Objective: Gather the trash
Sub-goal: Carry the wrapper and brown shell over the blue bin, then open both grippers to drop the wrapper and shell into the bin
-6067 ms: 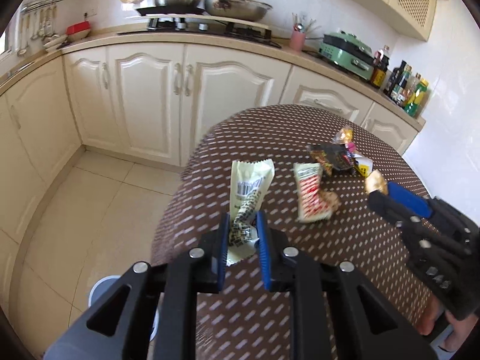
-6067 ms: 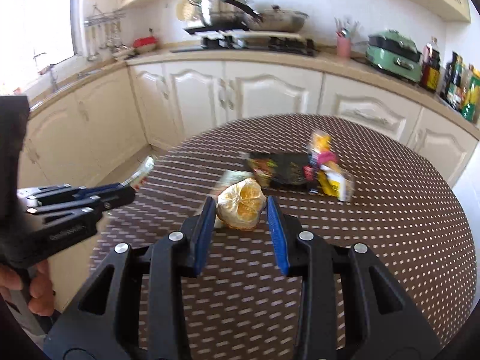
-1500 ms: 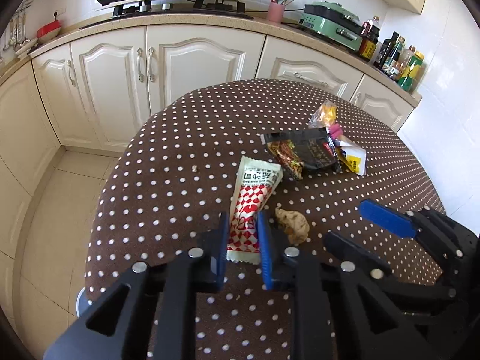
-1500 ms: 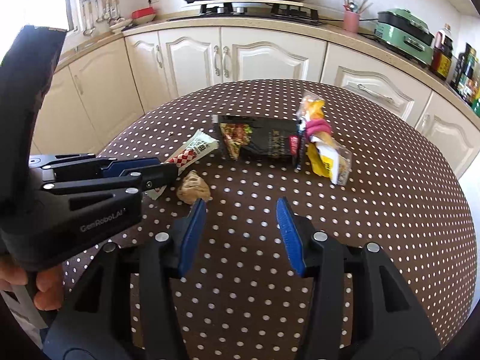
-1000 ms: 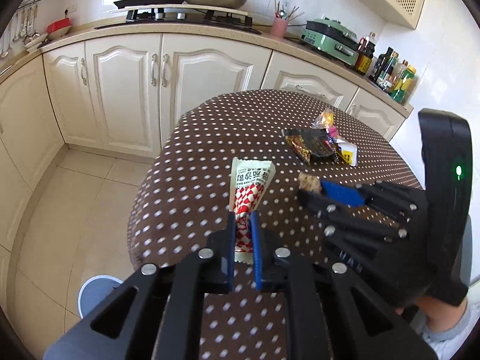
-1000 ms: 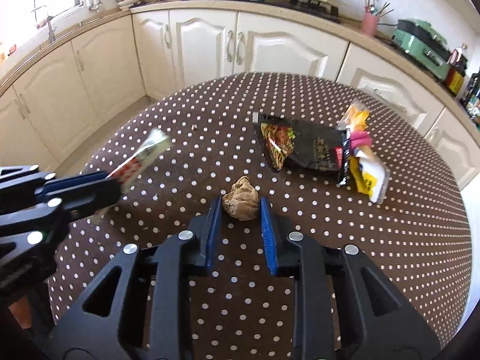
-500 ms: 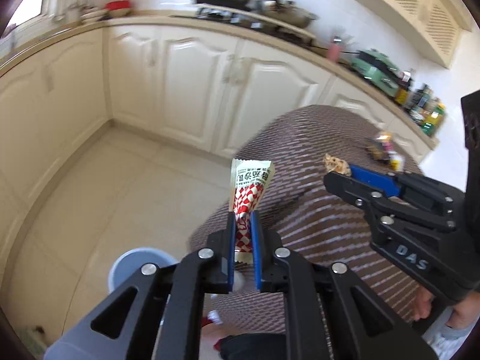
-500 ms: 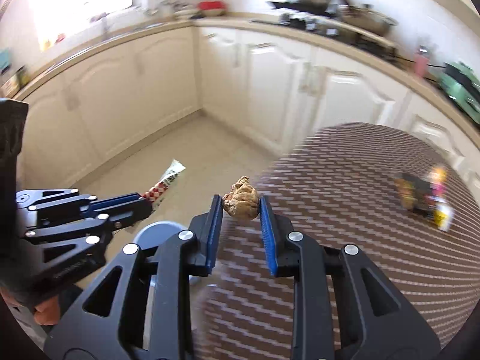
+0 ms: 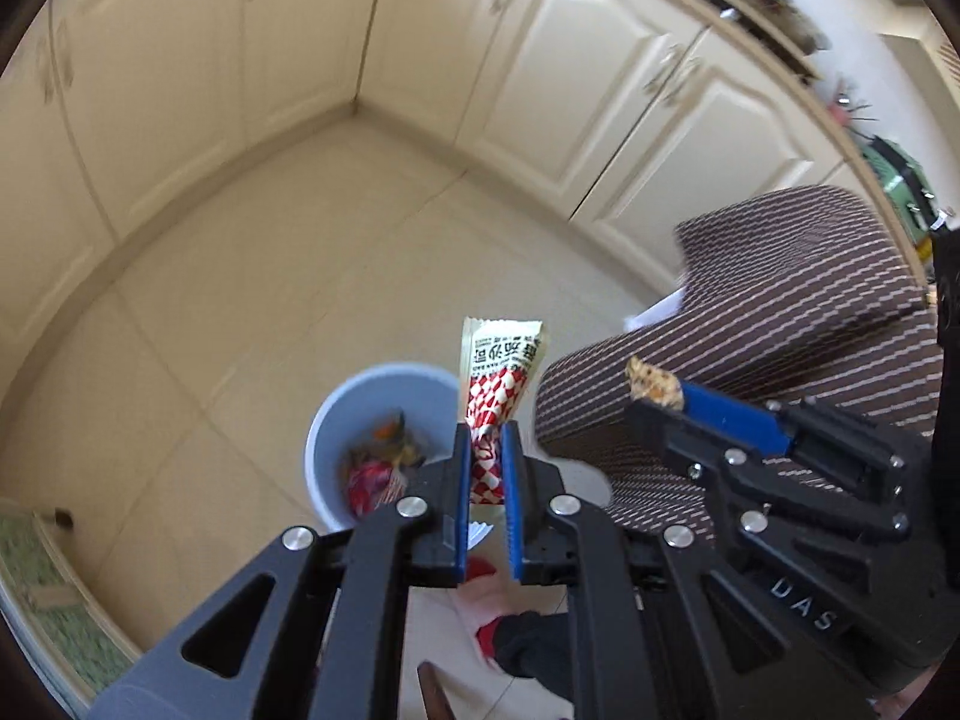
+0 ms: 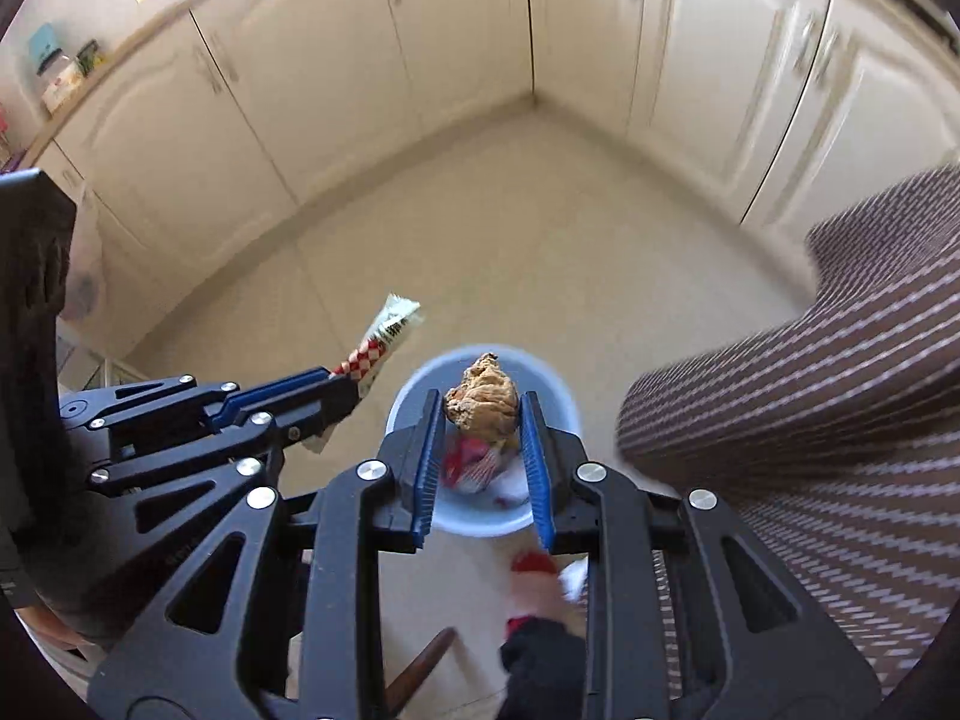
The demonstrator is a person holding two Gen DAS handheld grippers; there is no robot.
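The left gripper [image 9: 485, 444] is pinching a red-checked wrapper [image 9: 498, 372] beside the pale blue bin [image 9: 336, 420]; the right gripper [image 10: 480, 420] is clamping a crumpled brown wad [image 10: 482, 399] over the bin's mouth; the bin's contents are blurring together, half hidden behind fingers [image 10: 427, 450]; the tablecloth [image 10: 810, 408] is smearing into streaks.

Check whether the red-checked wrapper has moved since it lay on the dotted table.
Yes. The red-checked wrapper, clamped in the left tool, is off the table, above the blue bin's rim.
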